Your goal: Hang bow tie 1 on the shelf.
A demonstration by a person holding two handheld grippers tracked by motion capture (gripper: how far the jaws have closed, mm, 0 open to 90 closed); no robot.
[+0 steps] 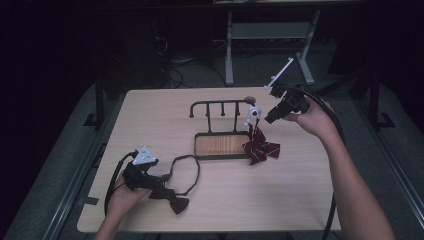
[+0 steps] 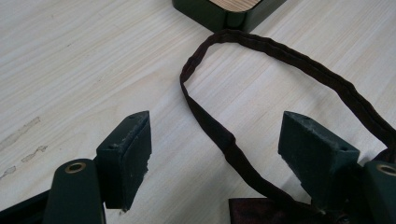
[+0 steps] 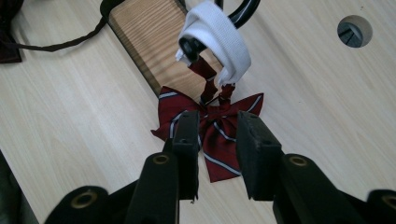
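- Left claw (image 2: 215, 154) open wide over dark bow tie's strap (image 2: 219, 135), on tabletop (image 1: 300, 190).
- Right claw (image 3: 215, 149) partly open, empty, above red striped bow tie (image 3: 212, 126) hanging from rack (image 1: 220, 104).

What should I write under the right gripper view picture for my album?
An open claw hovers over a red striped bow tie hanging by its white band from a black rack.

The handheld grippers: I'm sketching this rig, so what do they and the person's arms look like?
Both are black. The left gripper carries a grey three-cornered plate; the right gripper has a white bar on top. Each trails a thick black cable. Their tongs are flat, black, rectangular pads on arms with brass-ringed holes. The forearms are bare, no sleeves.
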